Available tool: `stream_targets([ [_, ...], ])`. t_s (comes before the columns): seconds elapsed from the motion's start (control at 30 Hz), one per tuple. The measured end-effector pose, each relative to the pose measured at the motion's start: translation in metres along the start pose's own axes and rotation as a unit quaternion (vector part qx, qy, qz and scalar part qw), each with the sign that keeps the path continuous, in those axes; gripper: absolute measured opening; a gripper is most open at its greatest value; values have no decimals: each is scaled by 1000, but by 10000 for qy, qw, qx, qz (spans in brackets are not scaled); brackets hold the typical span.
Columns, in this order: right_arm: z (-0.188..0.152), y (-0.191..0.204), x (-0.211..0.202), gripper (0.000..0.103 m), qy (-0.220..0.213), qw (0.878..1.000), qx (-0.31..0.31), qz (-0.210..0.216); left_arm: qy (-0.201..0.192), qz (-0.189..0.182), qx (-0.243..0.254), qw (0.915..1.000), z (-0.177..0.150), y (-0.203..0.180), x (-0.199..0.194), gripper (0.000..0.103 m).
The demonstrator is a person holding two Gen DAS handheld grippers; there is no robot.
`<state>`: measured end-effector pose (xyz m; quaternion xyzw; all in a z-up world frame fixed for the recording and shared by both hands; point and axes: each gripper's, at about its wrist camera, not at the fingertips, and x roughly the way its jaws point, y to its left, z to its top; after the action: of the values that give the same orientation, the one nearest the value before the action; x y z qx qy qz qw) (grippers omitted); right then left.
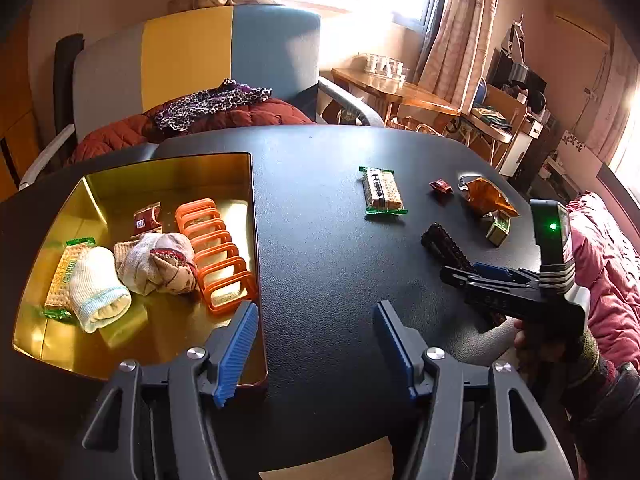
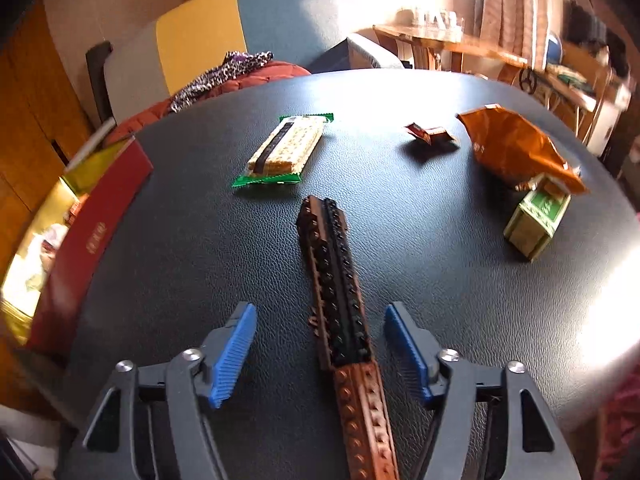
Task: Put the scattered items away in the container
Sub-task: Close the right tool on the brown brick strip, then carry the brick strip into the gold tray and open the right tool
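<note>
Gold-lined container point(image 1: 168, 176) sitting on desk point(image 1: 320, 240), already holding socks point(image 1: 152, 260), orange rack point(image 1: 216, 252), two snacks. Right of container, still lying out: cracker pack point(image 2: 280, 152), brick strip point(image 2: 336, 280), candy point(image 2: 430, 134), orange bag point(image 2: 516, 148), green box point(image 2: 536, 220). Right claw point(image 2: 320, 354) spread, straddling strip; left claw point(image 1: 316, 352) spread, hovering by container's near corner.

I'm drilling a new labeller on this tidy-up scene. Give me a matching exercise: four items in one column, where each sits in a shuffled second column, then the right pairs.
Items
1. orange rack
2. brown brick strip
3. rolled socks
4. small green box

Places
A. on the table, partly under the orange wrapper
B. in the tin, along its right wall
C. on the table, between the open fingers of the right gripper
D. in the tin, left of the rack

Pairs: 1-B, 2-C, 3-D, 4-A
</note>
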<state>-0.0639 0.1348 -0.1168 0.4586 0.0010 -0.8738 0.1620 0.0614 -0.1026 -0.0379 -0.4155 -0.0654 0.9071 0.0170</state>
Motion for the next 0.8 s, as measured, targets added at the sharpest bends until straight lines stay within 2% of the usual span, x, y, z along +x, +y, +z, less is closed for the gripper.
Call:
stream_targets([
  [0.13,2,-3,1,70,40,9999,-124,1,58,7,-36,10000,-1,2,4,61],
  [0.2,5,0,4,57,77,9995,-281,-100,86,10,-56,9999,-2,3,6,61],
  [0.27,7,4,7,50,109,9989,-425,-183,103,11,-91,9999,-3,6,6,61],
  [0.37,6,10,8,42,107,9979,-578,-275,105,26,-190,9998,-4,13,6,61],
  [0.43,5,18,8,27,103,9973,-666,-291,94,42,-243,9997,-5,17,4,61],
  [0.63,4,43,6,27,91,9951,-926,-331,-2,136,-407,9991,-9,30,-5,62],
  [0.8,15,85,-8,27,-129,9928,-1192,-26,-87,260,-599,9978,-16,47,-16,62],
])
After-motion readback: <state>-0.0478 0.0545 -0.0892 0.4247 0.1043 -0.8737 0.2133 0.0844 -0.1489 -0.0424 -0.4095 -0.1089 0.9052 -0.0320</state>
